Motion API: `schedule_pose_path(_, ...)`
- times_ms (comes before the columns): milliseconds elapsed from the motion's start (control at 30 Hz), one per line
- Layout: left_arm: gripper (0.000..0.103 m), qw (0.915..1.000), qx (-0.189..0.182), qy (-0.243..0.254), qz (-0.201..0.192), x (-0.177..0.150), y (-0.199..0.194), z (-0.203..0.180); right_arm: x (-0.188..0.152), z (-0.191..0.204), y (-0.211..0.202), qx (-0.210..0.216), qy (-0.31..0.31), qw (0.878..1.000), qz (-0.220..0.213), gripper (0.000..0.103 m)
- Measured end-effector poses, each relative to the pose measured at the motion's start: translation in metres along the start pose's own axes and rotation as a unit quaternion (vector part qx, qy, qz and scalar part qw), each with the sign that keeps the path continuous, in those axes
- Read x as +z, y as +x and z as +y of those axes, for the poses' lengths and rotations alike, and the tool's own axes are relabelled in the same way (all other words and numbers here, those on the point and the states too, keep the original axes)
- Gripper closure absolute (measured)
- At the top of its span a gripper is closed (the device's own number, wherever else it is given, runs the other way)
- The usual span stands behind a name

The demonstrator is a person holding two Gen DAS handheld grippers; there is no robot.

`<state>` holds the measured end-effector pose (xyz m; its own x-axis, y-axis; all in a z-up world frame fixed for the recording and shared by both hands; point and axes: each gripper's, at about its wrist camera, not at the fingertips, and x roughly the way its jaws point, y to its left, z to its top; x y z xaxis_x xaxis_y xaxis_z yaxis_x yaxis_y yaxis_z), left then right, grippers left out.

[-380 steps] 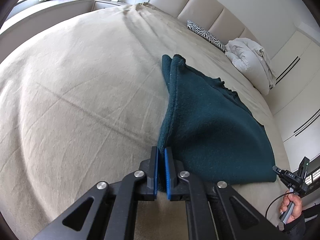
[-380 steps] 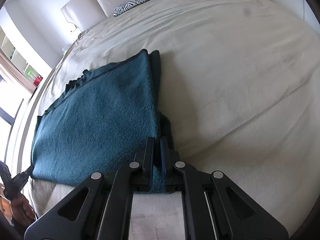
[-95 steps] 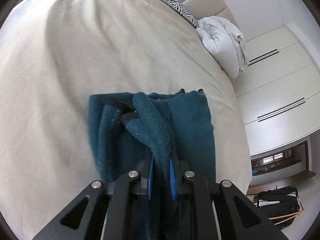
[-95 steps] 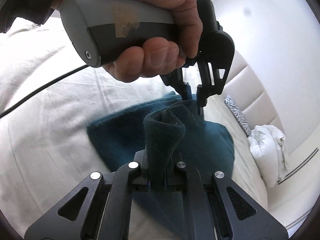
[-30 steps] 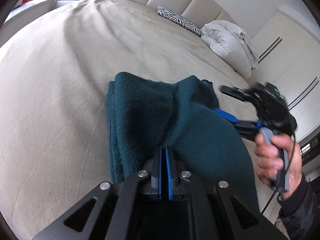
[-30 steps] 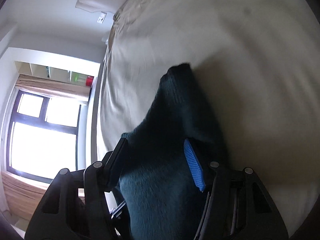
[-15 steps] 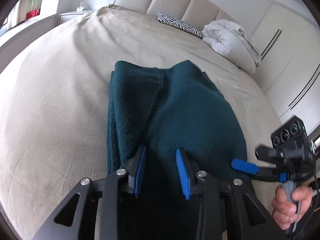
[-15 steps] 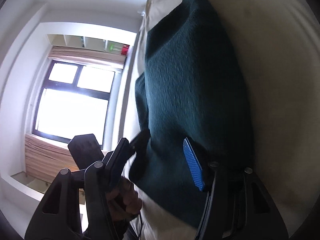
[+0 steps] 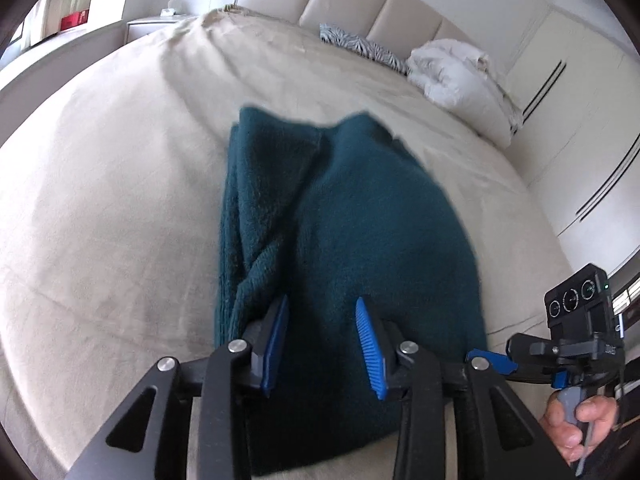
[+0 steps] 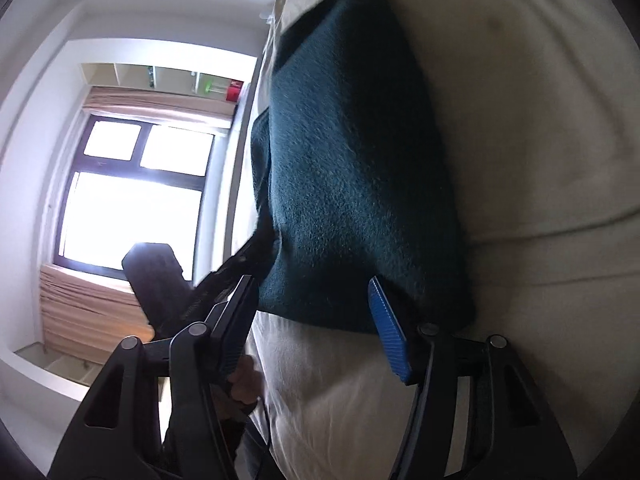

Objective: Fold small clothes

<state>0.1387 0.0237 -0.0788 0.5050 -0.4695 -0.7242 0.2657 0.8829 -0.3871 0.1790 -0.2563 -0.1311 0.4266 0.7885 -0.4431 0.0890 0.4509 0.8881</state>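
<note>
Beige bed [image 9: 100, 200], teal garment [image 9: 360, 208] folded, lying flat. Left gripper [image 9: 322, 340] and right gripper [image 10: 316, 320] both spread, gripping nothing. Advice: withdraw straight back, avoid snagging layers.

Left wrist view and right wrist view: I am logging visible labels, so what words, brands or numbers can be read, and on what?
None are readable.
Right gripper: small white marking on its body, too small to read.
Teal garment and bed: no text visible.

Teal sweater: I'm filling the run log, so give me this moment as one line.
item: teal sweater folded on bed | left gripper: jaws open, empty | right gripper: jaws open, empty | stage: released
</note>
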Motion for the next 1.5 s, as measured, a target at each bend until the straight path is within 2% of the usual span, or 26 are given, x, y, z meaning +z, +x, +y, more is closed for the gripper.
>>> schedule_pose_path(67,0.049,0.9996,-0.001,-0.012,-0.024,0.004,-0.016,0.006,0.010,0.010,-0.009,-0.002,-0.019,1.000,-0.024,0.045)
schedule_pose_path(133,0.024,0.9986,0.007,-0.034,-0.041,0.012,-0.024,0.018,0.023,0.012,-0.023,-0.002,-0.019,0.999,-0.049,0.034)
schedule_pose_path(167,0.022,0.9979,0.017,-0.047,-0.041,0.018,-0.023,0.027,0.034,0.010,-0.029,-0.020,-0.014,0.998,-0.065,0.032)
schedule_pose_path(233,0.023,0.9977,0.016,-0.064,-0.015,0.028,-0.011,0.041,0.050,0.005,-0.033,-0.049,-0.010,0.996,-0.072,0.030)
schedule_pose_path(300,0.024,0.9945,-0.004,-0.102,0.024,0.036,0.010,0.060,0.073,-0.005,-0.019,-0.066,0.010,0.997,-0.050,0.031)
schedule_pose_path(367,0.024,0.9921,-0.022,-0.117,0.040,0.040,0.021,0.068,0.088,-0.012,-0.004,-0.087,0.021,0.995,-0.038,0.031)
schedule_pose_path(467,0.024,0.9906,-0.036,-0.117,0.060,0.049,0.028,0.068,0.103,-0.016,0.022,-0.078,0.033,0.996,-0.015,0.035)
schedule_pose_path(500,0.025,0.9903,-0.040,-0.112,0.071,0.051,0.031,0.065,0.105,-0.015,0.029,-0.073,0.030,0.997,-0.009,0.039)
schedule_pose_path(600,0.027,0.9899,-0.033,-0.090,0.104,0.055,0.043,0.053,0.108,-0.013,0.042,-0.092,0.015,0.996,-0.001,0.039)
schedule_pose_path(667,0.034,0.9895,-0.024,-0.085,0.114,0.057,0.049,0.045,0.111,-0.011,0.048,-0.098,0.015,0.995,0.000,0.043)
schedule_pose_path(700,0.049,0.9889,-0.027,-0.084,0.119,0.060,0.053,0.041,0.108,-0.009,0.045,-0.106,0.014,0.994,0.003,0.047)
schedule_pose_path(733,0.057,0.9874,-0.029,-0.088,0.129,0.062,0.059,0.039,0.109,-0.008,0.044,-0.114,0.013,0.993,0.005,0.049)
schedule_pose_path(767,0.061,0.9871,-0.025,-0.090,0.130,0.063,0.060,0.040,0.109,-0.005,0.046,-0.125,0.008,0.992,0.007,0.050)
schedule_pose_path(800,0.070,0.9868,-0.022,-0.092,0.131,0.063,0.064,0.038,0.108,-0.003,0.042,-0.133,0.002,0.991,0.008,0.054)
schedule_pose_path(833,0.071,0.9866,-0.022,-0.093,0.132,0.063,0.066,0.036,0.109,0.002,0.044,-0.143,-0.006,0.990,0.007,0.058)
schedule_pose_path(967,0.077,0.9902,0.003,-0.074,0.119,0.060,0.052,0.020,0.098,0.031,0.037,-0.173,-0.048,0.984,-0.003,0.065)
schedule_pose_path(1100,0.078,0.9913,-0.023,-0.072,0.108,0.057,0.024,-0.001,0.081,0.070,0.010,-0.155,-0.071,0.985,-0.020,0.067)
schedule_pose_path(1267,0.078,0.9950,-0.026,-0.014,0.095,0.032,-0.018,-0.054,0.041,0.104,-0.044,-0.136,-0.090,0.986,-0.035,0.067)
schedule_pose_path(1400,0.078,0.9955,-0.034,0.010,0.088,0.000,-0.043,-0.085,0.005,0.103,-0.099,-0.128,-0.090,0.987,-0.048,0.067)
schedule_pose_path(1433,0.078,0.9952,-0.038,0.009,0.090,-0.007,-0.045,-0.091,-0.010,0.090,-0.137,-0.125,-0.087,0.987,-0.051,0.067)
schedule_pose_path(1500,0.077,0.9942,-0.040,0.020,0.098,-0.028,-0.049,-0.099,-0.033,0.079,-0.155,-0.117,-0.076,0.989,-0.057,0.067)
